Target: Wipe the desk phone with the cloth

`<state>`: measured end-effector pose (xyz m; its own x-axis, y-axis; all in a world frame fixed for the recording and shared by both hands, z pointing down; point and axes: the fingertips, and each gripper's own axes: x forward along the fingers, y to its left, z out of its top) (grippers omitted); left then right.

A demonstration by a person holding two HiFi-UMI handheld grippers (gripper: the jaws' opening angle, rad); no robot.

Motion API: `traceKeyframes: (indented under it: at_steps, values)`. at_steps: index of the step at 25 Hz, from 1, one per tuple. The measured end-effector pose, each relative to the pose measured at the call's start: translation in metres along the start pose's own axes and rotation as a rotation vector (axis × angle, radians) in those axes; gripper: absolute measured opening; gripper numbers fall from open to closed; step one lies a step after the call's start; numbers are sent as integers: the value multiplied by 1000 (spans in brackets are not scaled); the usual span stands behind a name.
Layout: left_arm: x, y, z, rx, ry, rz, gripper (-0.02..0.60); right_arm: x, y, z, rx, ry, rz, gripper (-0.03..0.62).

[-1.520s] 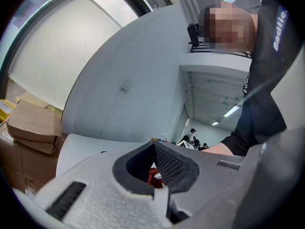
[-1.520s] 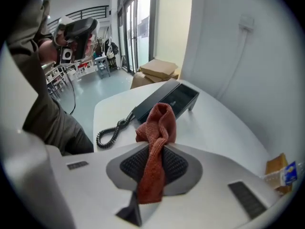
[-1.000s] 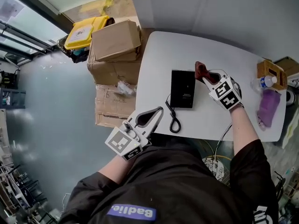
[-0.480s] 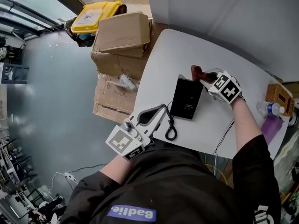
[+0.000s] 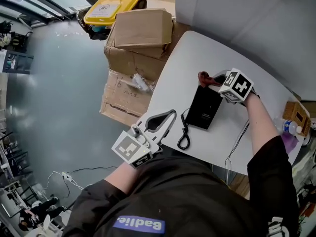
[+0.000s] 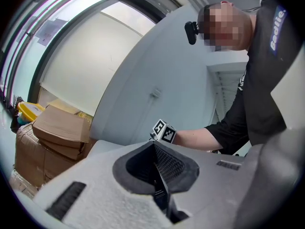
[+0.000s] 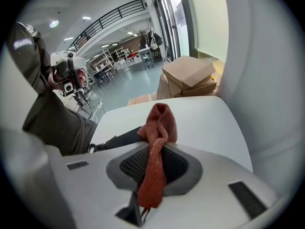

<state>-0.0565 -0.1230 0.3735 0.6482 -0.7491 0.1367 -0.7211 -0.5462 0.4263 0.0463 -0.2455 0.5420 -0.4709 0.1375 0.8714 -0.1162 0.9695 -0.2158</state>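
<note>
The black desk phone point(image 5: 205, 107) lies flat on the white table point(image 5: 197, 53), its coiled cord point(image 5: 183, 131) trailing to the near edge. My right gripper point(image 5: 213, 81) hovers at the phone's far end, shut on a rust-red cloth point(image 5: 203, 77) that sticks out past the jaws. In the right gripper view the cloth point(image 7: 160, 123) hangs folded between the jaws over the phone point(image 7: 120, 138). My left gripper point(image 5: 172, 114) is held at the table's near left edge, shut and holding nothing; its pads meet in the left gripper view point(image 6: 155, 148).
Stacked cardboard boxes point(image 5: 143, 33) and a yellow bin point(image 5: 106, 9) stand on the floor left of the table. A wooden box point(image 5: 296, 113) and a water bottle point(image 5: 291, 128) sit at the table's right end. A thin cable point(image 5: 238, 144) runs off the near edge.
The right gripper with the cloth has moved from beside the phone's right side to its far end. The head view has swung; the left gripper stays put.
</note>
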Motion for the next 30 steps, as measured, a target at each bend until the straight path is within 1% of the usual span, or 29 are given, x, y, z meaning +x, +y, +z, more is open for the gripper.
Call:
traceKeyframes:
  at_steps: [4,6,9,12,15,17,20,24,26,30]
  values:
    - [-11,6,-2,11,-9,22,15,7,7,23,-27,-16,32,71]
    - [-15,5,0,-2,-11,26,15,11,12,35,-35,-31,47,71]
    - [-22,6,3,10,-24,27,15,12,22,52,-48,-52,63,71]
    - [-30,7,5,29,-40,24,15,4,30,71,-81,-93,23,71]
    - [-42,3,8,22,-36,30,15,-15,44,93,-97,-168,-71,71]
    - [-48,-5,16,19,-43,-2,15,-31,53,104,-83,-220,-144,71]
    - [-57,-15,20,55,-54,-66,15,-56,73,109,-32,-283,-233,71]
    - [-75,-36,21,80,-40,-172,15,-71,119,104,53,-337,-309,71]
    - [-86,-47,21,84,-30,-231,15,-74,145,98,102,-346,-343,71]
    - [-109,-60,8,101,-14,-345,15,-75,200,84,202,-356,-402,71]
